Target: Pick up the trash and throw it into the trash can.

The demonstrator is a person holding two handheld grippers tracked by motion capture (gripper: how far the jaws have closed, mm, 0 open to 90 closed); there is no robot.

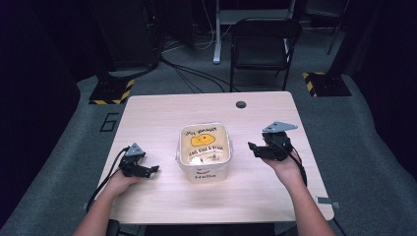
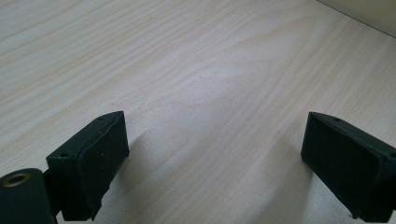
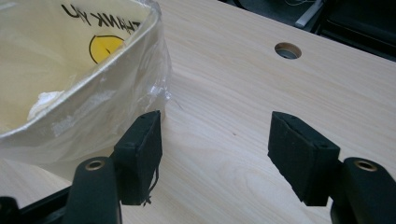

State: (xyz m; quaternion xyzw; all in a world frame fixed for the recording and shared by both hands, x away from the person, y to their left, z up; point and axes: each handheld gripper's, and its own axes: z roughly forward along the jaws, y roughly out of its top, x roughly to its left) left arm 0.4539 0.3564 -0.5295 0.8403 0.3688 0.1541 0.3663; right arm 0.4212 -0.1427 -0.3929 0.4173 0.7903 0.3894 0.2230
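While both hands wait at the sides of the pale wooden table [image 1: 162, 110], the white square plastic tub lined with a thin clear bag [image 1: 204, 150] sits at the table's middle, with yellow printed artwork showing inside it. Seen from above, the left gripper [image 1: 153, 169] rests at the tub's nine o'clock, well apart from it, its jaws spread wide over bare wood with nothing between them. The right gripper [image 1: 251, 147] hovers at three o'clock, near the tub; its jaws stand partly open and empty, one pad [image 3: 140, 154] just beside the crinkled liner [image 3: 156, 88]. I judge the tub light and fairly thin-walled (the liner looks slippery and likely to slide under a pad), so the rim [image 3: 116, 58] at the near side seems the best hold, pinching wall and film together; a hard squeeze may buckle the wall.
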